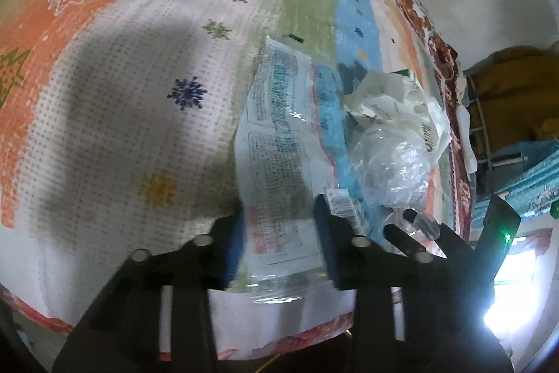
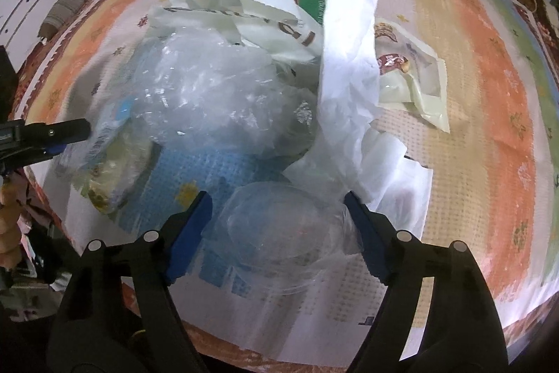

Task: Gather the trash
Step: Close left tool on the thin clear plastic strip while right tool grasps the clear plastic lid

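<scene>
Trash lies in a loose heap on a striped cloth (image 2: 489,114) with small snowflake patterns, which covers a table. In the left wrist view, the left gripper (image 1: 279,243) has its two blue pads on either side of a clear wrapper (image 1: 276,142) with blue print, which lies flat on the cloth; the jaws are fairly narrow and the near end of the wrapper is between them, but I cannot tell if the pads really press on it. To the right of this wrapper sits a crumpled clear bag (image 1: 391,163), and behind it a white bag (image 1: 394,100) with dark letters. In the right wrist view, the right gripper (image 2: 277,233) points steeply down at the heap with its jaws spread wide. Between its blue pads (image 2: 188,229) is a clear lid (image 2: 279,233), round and domed, which rests on the cloth; the pads stand just beside its edges, and no pad is seen to press on it. Behind the lid is the crumpled clear bag (image 2: 216,93), and beside it a long white tissue (image 2: 349,65) rises up and drapes over the heap. A pale pouch (image 2: 412,83) with a red picture lies to the right of the tissue. The white bag (image 2: 244,9) with letters is at the back of the heap. At the left edge of this view the tip of the other gripper (image 2: 52,135) touches the printed wrapper (image 2: 115,170).
</scene>
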Motion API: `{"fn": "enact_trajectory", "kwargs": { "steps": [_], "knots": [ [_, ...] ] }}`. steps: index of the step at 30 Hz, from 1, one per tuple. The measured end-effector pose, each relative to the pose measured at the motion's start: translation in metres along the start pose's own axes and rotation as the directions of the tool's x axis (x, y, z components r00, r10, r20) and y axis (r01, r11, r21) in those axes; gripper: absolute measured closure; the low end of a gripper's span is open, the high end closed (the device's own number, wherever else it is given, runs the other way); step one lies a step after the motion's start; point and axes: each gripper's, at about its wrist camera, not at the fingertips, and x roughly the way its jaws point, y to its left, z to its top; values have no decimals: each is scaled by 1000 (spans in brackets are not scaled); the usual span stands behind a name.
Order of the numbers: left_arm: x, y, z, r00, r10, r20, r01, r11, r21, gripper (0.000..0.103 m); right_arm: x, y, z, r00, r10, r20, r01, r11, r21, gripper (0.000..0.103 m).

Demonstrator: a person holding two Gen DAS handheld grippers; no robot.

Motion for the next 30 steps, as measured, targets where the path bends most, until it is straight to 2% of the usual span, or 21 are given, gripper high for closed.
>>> {"fn": "enact_trajectory", "kwargs": {
  "steps": [1, 4, 10, 13, 18, 22, 30],
  "knots": [
    [-1, -3, 0, 1000, -4, 1, 4, 1000, 10, 82, -1, 1, 0, 1000, 5, 1, -5, 1000, -9, 30],
    [-7, -10, 2, 1000, -10, 19, 10, 1000, 26, 91, -6, 5, 0, 1000, 6, 7, -6, 1000, -26, 30],
    [-27, -25, 8, 997, -36, 66, 34, 999, 25, 100, -19, 5, 3, 999, 22, 30, -21, 1000, -12, 30],
    [-35, -38, 8, 997, -26, 79, 23, 999, 44, 102, -26, 6, 3, 999, 20, 41, -19, 1000, -12, 30],
    [-43, -62, 4, 996, 43, 83, -52, 992, 112, 103, -43, 7, -2, 998, 22, 66, -21, 1000, -21, 30],
    [-51, -79, -3, 990, 96, 99, -113, 976, 186, 103, -56, 8, -7, 996, 37, 81, -35, 999, -21, 30],
    [-67, -94, -15, 978, 158, 136, -185, 958, 220, 103, -80, 10, -16, 992, 21, 122, -17, 999, -40, 30]
  ]
}}
